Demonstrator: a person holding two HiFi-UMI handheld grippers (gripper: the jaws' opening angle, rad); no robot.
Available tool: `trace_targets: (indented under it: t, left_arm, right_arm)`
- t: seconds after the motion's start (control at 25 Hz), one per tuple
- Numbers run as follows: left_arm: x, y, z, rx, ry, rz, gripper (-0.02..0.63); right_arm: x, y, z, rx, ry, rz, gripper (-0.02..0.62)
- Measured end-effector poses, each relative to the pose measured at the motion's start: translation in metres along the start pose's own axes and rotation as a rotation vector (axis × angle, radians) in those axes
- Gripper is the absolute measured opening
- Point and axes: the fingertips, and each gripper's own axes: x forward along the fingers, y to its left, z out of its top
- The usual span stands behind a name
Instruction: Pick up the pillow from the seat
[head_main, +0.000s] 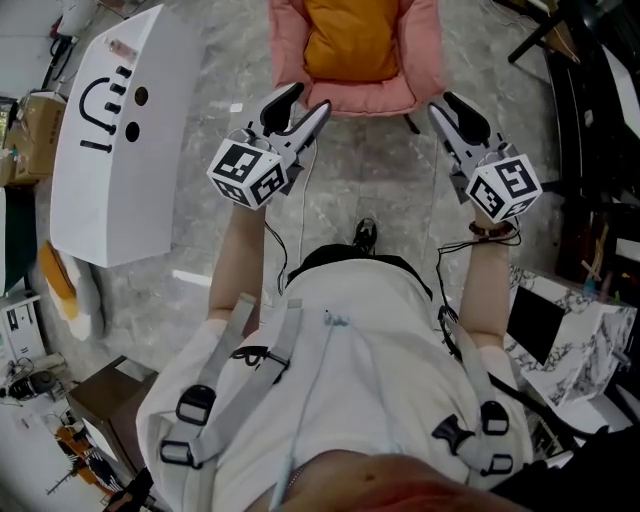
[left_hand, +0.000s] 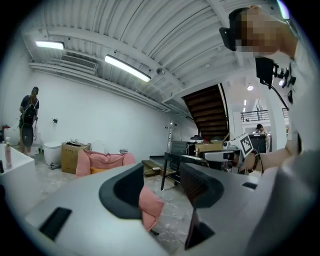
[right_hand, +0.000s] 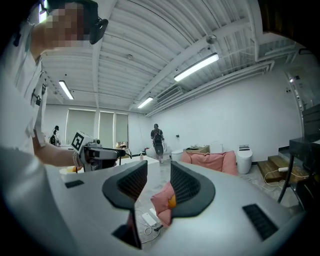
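Both empty, jaws parted — left gripper (head_main: 311, 97), right gripper (head_main: 440, 103) | poised by seat (head_main: 290, 62) front, likely to flank pillow (head_main: 350, 40)

Grey marbled floor (head_main: 340, 190) below the fingers (head_main: 283, 105). White cabinet (head_main: 120, 140) well to their left. Beyond the fingers: white walls (left_hand: 100, 115), dark staircase (left_hand: 207, 112), cardboard box (left_hand: 71, 152). Ribbed white ceiling (left_hand: 150, 30) overhead, strip lights (left_hand: 127, 68) lit. Tall windows (right_hand: 100, 127) far beyond the right fingers.

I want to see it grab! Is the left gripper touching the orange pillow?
Apart. The left gripper view shows the left gripper open, with only the distant pink chair beyond its jaws; the head view shows the orange pillow lying on that chair.
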Motion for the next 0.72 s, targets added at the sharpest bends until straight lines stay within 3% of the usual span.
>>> trace_targets:
  t: [0.72]
  left_arm:
    - [0.058,0.048,-0.023,-0.01,0.085,0.057,0.299]
  right_arm:
    - [0.059,-0.058,-0.014,0.028,0.056,0.088,0.221]
